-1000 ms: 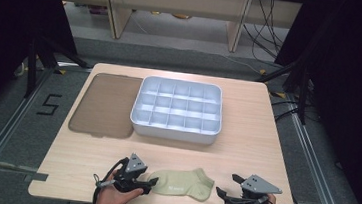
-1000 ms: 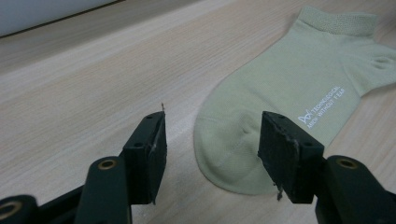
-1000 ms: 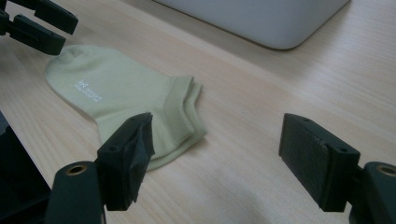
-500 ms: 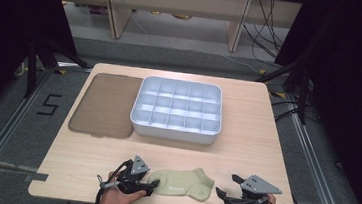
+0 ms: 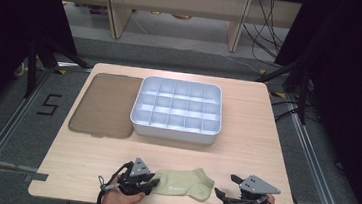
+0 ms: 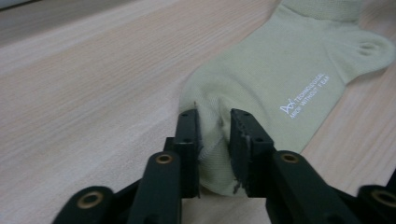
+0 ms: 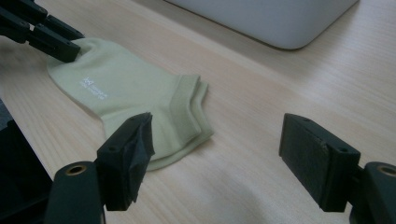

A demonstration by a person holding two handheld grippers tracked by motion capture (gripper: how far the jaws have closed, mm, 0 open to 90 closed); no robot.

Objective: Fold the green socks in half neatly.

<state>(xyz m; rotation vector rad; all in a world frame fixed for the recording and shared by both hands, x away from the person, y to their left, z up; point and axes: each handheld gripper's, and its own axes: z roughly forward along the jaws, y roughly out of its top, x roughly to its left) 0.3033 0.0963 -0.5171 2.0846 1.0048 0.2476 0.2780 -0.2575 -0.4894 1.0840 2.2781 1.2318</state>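
Note:
A pale green ankle sock (image 5: 183,184) lies flat near the table's front edge, its toe pointing left. My left gripper (image 5: 154,182) is at that toe. Its jaws have just been closing, and in the left gripper view the left gripper (image 6: 214,126) pinches a bunched fold of the sock (image 6: 280,70). My right gripper (image 5: 226,185) rests on the table just right of the sock's cuff, open. In the right gripper view the wide-apart right gripper (image 7: 217,149) has bare wood between its jaws, with the sock (image 7: 135,88) beside one pad and the left gripper (image 7: 60,46) on the far toe.
A white tray (image 5: 173,131) with several compartments stands at mid-table, seen close as the tray (image 7: 280,23) in the right gripper view. A flat brown lid (image 5: 104,104) lies to its left. Bare wood separates the tray and the sock.
The left gripper's jaws have closed onto the sock's toe. Both hands and the sock stay where they were.

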